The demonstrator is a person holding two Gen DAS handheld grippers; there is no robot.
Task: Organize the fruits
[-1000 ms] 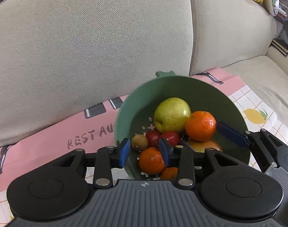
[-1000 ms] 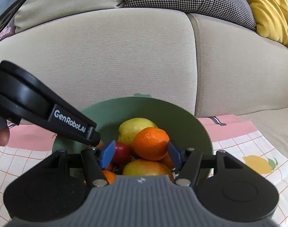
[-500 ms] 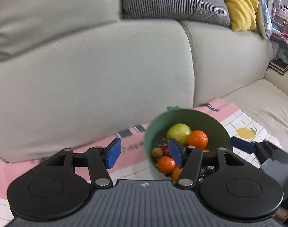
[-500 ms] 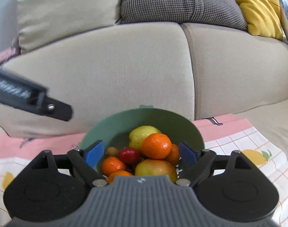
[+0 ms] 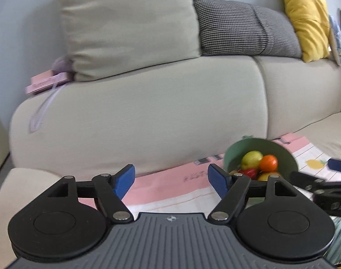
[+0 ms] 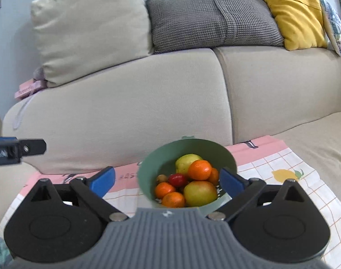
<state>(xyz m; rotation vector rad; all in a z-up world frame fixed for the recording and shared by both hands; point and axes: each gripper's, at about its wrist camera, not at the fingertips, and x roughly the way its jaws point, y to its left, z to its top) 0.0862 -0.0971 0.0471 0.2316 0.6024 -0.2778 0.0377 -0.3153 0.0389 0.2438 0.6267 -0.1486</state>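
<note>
Sofa (image 6: pixel 170 103) cushions behind fruit-filled green bowl (image 6: pixel 148 170)

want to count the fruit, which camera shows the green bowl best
The right wrist view: the green bowl sits centred, with all its fruit visible. In the left wrist view the bowl is off to the right, its front hidden behind a finger.

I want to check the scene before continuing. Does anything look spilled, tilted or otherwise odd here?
Nothing is spilled. The green bowl looks tilted toward the camera, though the fisheye may exaggerate this. All visible fruit, including the top orange, lies inside it. The cloth shows no loose fruit. Both grippers are open and empty.
</note>
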